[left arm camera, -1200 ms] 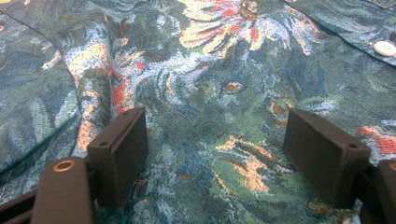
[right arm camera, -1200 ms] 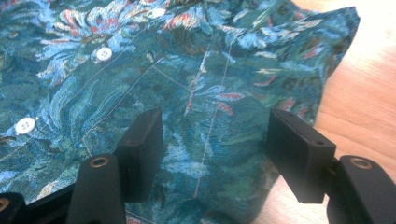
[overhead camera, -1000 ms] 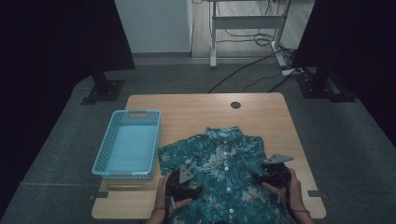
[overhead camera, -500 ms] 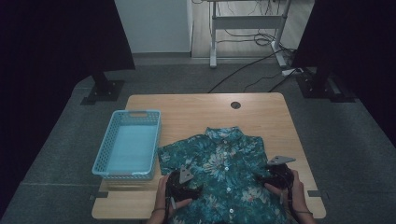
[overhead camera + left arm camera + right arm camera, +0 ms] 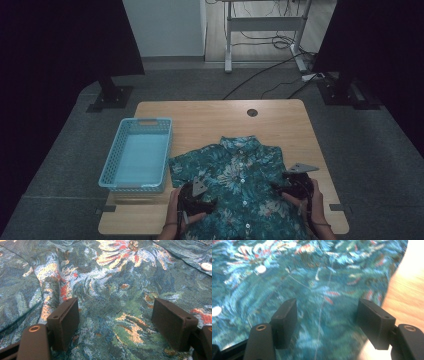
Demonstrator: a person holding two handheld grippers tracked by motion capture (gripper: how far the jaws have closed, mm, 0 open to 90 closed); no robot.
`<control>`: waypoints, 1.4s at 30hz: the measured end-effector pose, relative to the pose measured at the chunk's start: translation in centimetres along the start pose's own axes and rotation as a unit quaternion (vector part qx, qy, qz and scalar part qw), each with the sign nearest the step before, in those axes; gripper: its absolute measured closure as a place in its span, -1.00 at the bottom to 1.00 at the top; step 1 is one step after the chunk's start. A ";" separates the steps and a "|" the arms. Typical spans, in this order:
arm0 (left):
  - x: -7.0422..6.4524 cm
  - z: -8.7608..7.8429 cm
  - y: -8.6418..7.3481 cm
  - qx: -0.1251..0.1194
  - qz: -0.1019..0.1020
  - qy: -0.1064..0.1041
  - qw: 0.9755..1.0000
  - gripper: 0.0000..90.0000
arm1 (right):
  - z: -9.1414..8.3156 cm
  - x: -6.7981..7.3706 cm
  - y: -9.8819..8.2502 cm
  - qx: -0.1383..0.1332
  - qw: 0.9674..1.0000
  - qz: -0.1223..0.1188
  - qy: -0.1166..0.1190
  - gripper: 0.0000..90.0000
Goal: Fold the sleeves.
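Both claws sat on the floral shirt (image 5: 240,185), left claw (image 5: 115,322) and right claw (image 5: 327,322) spread wide, fabric under each, nothing pinched. Right one's jaws had just been opening. Basket (image 5: 111,177) was off beside the left claw.

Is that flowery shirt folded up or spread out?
Spread out: the shirt lies flat on the table, buttoned front up, collar and one sleeve showing.
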State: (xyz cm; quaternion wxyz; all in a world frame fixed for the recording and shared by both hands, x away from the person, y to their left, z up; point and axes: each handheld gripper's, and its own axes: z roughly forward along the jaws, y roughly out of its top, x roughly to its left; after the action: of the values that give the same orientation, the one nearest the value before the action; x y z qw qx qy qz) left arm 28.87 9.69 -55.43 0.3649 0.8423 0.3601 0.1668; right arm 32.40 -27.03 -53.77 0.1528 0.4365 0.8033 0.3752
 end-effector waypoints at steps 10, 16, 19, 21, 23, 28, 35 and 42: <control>0.0 0.0 0.0 0.000 0.000 0.000 1.000 -0.52 | 2.0 1.0 0.3 0.035 0.999 -0.021 0.005 -0.33; 0.0 0.0 0.0 0.000 0.000 -0.001 1.000 -0.53 | 1.7 1.1 -0.2 0.034 0.999 -0.037 -0.008 -0.32; 0.0 0.0 0.0 0.000 -0.002 0.000 1.000 -0.53 | 1.6 1.3 -0.4 0.032 0.999 -0.039 -0.013 -0.32; 0.1 -0.1 0.0 -0.001 -0.005 -0.001 1.000 -0.53 | 1.5 1.2 -0.5 0.030 0.999 -0.040 -0.012 -0.32; 0.2 -0.1 -0.1 -0.001 -0.009 -0.002 1.000 -0.52 | 1.4 1.1 -0.6 0.028 0.999 -0.039 -0.012 -0.32; 0.5 -0.5 0.1 -0.008 -0.026 -0.009 1.000 -0.53 | 1.2 0.7 -0.9 0.025 0.999 -0.034 -0.017 -0.31; 1.1 -1.4 0.3 -0.024 -0.050 -0.007 0.998 -0.51 | 0.6 -0.1 -1.3 0.024 0.999 -0.027 -0.022 -0.31; 1.8 -1.6 0.1 -0.023 -0.070 -0.008 0.997 -0.50 | -0.3 -1.7 -2.0 0.022 0.999 -0.018 -0.029 -0.31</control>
State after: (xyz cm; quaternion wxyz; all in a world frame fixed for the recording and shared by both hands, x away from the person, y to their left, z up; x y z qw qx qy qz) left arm 29.31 11.71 -54.25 0.3980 0.8076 0.4112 0.1426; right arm 32.04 -29.19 -55.18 0.1733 0.4364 0.8142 0.3416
